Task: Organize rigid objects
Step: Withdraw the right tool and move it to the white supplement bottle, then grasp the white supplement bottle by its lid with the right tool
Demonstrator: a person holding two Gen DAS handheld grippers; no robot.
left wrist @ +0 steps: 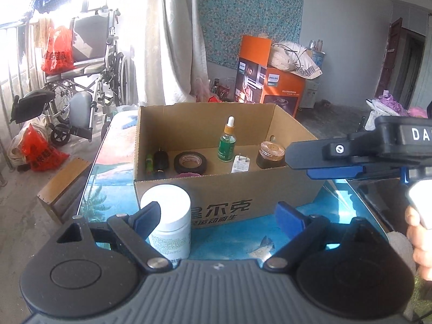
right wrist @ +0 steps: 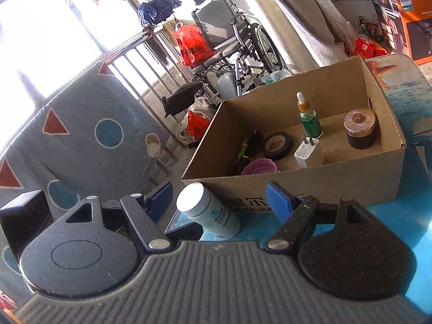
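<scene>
A white pill bottle (left wrist: 168, 217) stands upright on the blue tabletop, just in front of the near left corner of an open cardboard box (left wrist: 270, 189). My left gripper (left wrist: 218, 216) is open around it, with the bottle close to the left finger. In the right wrist view the same bottle (right wrist: 208, 212) sits between the open fingers of my right gripper (right wrist: 218, 194), apart from both pads. The box (right wrist: 324, 183) holds a green dropper bottle (left wrist: 226, 145), a black tape roll (left wrist: 190, 162), a white plug (left wrist: 241, 163) and a dark jar with a copper lid (left wrist: 271, 155). The right gripper (left wrist: 298, 162) also shows beside the box's right wall.
A wheelchair (left wrist: 89, 75) with a red bag stands on the floor to the left, beyond the table edge. An orange appliance box (left wrist: 270, 81) sits behind the cardboard box. A wooden block (left wrist: 64, 183) lies left of the table. A patterned blue panel (right wrist: 81, 135) leans against the railing.
</scene>
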